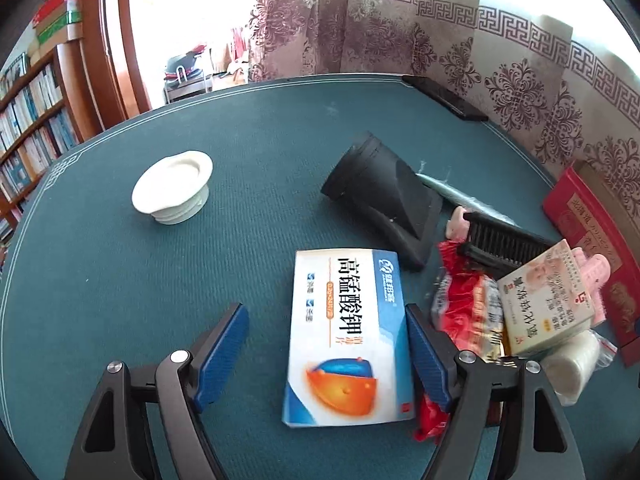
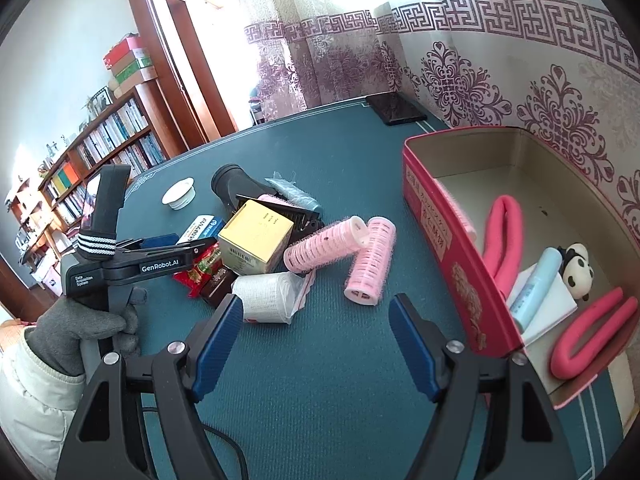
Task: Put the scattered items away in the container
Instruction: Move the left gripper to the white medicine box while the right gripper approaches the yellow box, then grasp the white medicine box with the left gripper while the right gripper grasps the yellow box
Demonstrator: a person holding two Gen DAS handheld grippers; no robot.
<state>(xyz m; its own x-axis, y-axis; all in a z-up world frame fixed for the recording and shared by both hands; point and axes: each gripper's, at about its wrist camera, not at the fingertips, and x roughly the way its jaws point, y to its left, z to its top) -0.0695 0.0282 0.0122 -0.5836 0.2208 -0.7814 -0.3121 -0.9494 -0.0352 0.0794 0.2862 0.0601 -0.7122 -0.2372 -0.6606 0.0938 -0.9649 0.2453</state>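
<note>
The left gripper stands open, its jaws spread around the blue box: the right finger sits just beside the box's edge, the left finger well apart from it. Nothing is gripped yet. To take the box cleanly, centre it between the pads and stay low before closing. The right gripper hangs open and empty, the pink rollers just ahead of its fingertips, the red tin to their right.
</note>
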